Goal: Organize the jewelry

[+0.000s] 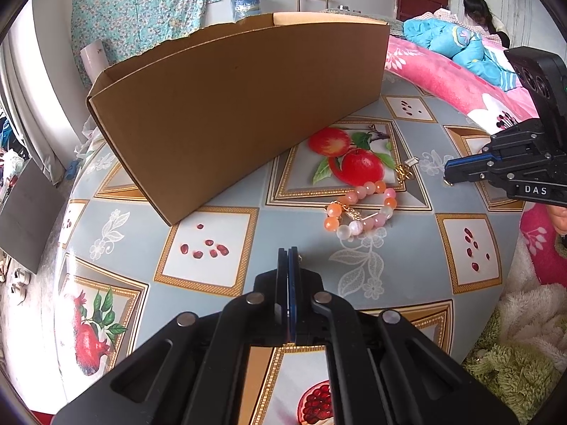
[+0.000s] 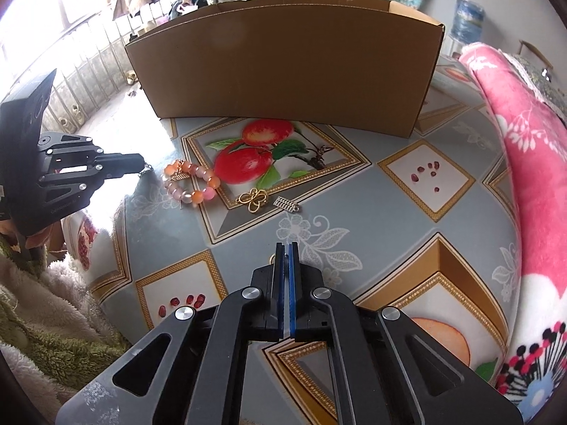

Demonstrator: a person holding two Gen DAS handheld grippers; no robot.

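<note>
Beaded, light and floppy, the bracelet (image 1: pixel 361 209) lies mid-table (image 1: pixel 248 191); we would pinch one bead. Left gripper (image 1: pixel 287 249) and right gripper (image 2: pixel 287 246) are clenched, each seemingly nipping a tiny trinket.

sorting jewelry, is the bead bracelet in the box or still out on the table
Out: the bead bracelet lies on the patterned table, in front of the cardboard box.
</note>
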